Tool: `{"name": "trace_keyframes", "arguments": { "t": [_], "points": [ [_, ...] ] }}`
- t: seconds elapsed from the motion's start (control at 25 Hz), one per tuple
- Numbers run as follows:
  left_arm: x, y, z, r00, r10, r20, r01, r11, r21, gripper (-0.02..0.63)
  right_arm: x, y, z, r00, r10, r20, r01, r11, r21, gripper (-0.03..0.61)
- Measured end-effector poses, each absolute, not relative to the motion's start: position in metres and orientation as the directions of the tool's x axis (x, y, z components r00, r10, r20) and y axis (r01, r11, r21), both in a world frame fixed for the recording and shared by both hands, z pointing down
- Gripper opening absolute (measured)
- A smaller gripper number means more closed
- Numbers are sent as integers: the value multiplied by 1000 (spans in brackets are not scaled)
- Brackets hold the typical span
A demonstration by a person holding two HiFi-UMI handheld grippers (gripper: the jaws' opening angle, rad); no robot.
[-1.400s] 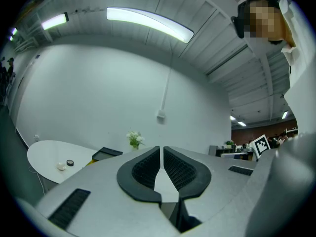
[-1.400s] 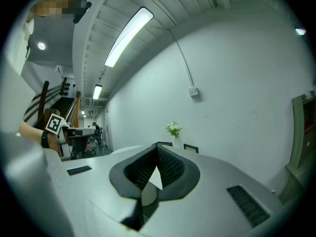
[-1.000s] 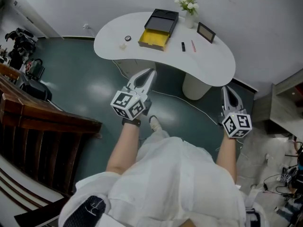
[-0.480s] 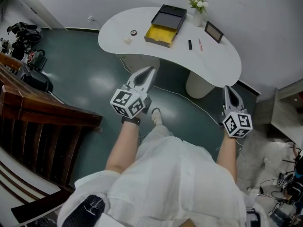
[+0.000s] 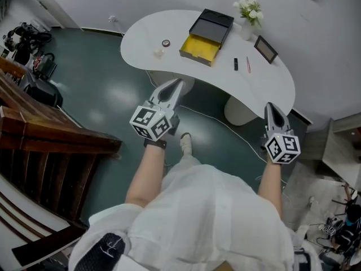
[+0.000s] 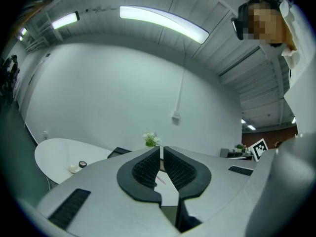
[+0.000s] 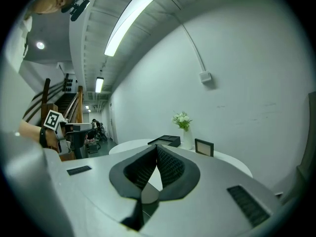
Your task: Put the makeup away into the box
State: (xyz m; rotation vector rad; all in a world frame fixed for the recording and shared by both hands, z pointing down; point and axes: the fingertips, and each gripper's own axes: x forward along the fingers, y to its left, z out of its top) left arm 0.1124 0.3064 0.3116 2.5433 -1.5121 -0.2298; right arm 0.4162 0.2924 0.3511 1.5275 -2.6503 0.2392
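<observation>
At twelve o'clock, saw makeup (image 5: 236,64) loose on the bench (image 5: 141,35) beside the unfilled box (image 5: 201,47); held left gripper (image 5: 179,83) and right gripper (image 5: 272,105) pressed together, empty.

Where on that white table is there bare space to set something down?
The table is bare at its left end, left of the round compact, and at its right end, past the pink pencil and frame. Crowded: the back, where box, vase of flowers and frame stand close.
</observation>
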Motion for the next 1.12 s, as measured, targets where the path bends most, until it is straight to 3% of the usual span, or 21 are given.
{"name": "trace_keyframes", "arguments": {
  "t": [0.76, 1.12],
  "points": [
    [-4, 134, 295, 502, -861, -80, -827, -505, 249, 35, 310, 125, 342, -433, -888, 158, -902, 424, -89, 11],
    [-2, 95, 313, 579, -814, -55, -778, -571, 262, 35, 295, 99, 360, -396, -893, 212, -918, 383, -103, 11]
  ]
}}
